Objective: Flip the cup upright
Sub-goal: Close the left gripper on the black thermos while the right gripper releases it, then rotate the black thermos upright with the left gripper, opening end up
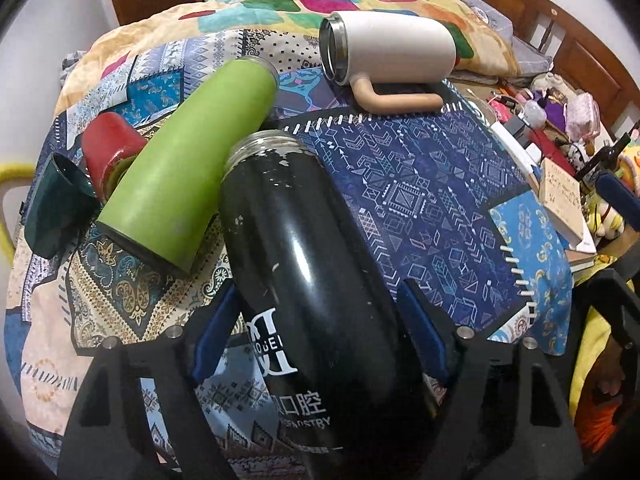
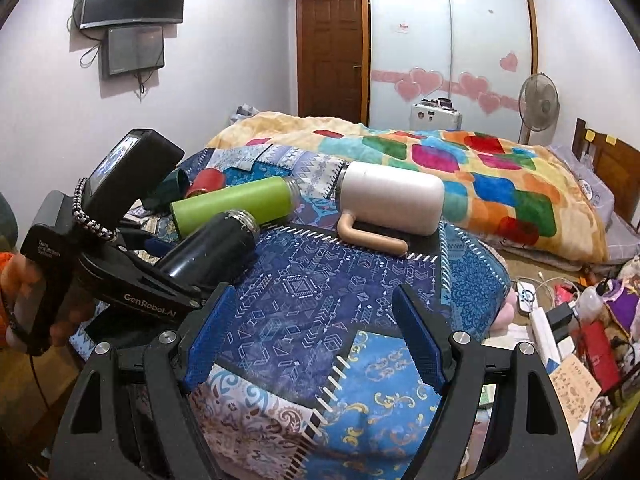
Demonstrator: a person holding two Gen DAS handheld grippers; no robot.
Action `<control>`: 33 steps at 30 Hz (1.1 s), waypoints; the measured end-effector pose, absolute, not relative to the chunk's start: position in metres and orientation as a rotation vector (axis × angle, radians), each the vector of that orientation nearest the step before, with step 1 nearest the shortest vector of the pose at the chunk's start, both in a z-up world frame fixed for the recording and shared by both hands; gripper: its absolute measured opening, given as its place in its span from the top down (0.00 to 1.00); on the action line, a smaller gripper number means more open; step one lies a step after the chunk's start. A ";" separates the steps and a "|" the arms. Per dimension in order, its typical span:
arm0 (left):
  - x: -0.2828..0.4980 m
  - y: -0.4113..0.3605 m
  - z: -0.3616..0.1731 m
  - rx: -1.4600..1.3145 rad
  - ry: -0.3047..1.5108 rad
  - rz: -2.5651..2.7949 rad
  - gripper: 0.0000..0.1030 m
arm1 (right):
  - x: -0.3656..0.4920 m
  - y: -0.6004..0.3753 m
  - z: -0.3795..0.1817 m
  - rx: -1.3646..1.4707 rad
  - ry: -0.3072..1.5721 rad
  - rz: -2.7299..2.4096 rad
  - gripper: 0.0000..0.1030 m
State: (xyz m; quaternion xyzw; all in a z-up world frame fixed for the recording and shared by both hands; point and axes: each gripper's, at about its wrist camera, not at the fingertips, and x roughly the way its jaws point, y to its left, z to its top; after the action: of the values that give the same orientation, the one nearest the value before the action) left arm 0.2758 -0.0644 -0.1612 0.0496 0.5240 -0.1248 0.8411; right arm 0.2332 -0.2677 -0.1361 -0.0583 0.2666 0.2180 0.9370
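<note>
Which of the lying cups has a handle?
The white cup, farthest from the left tongs: a beige loop handle rests on the quilt. The green flask and black flask have none.

Patchwork bedspread (image 2: 340,292) (cream mug (image 2: 390,196) sideways)

A glossy black flask (image 1: 316,280), its paint chipped near a bare metal neck, lies on patterned cloth bedding (image 1: 432,184). The green flask (image 1: 188,176) looks matt; blue gripper pads (image 2: 210,340) are ribbed.

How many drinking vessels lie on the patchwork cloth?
5, all tipped over: black flask between the left gripper's fingers, green flask beside it, red cup, dark green cup, white handled mug farthest.
</note>
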 end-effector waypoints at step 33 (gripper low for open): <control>0.213 -0.027 -0.039 0.013 0.742 -0.356 0.38 | 0.216 -0.259 -0.108 -0.079 0.470 0.425 0.24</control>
State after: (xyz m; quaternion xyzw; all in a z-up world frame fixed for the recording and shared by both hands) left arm 0.2131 -0.0268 -0.0388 0.0062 0.3606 -0.1729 0.9165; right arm 0.2159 -0.2595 -0.1077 -0.0386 0.2312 0.2088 0.9495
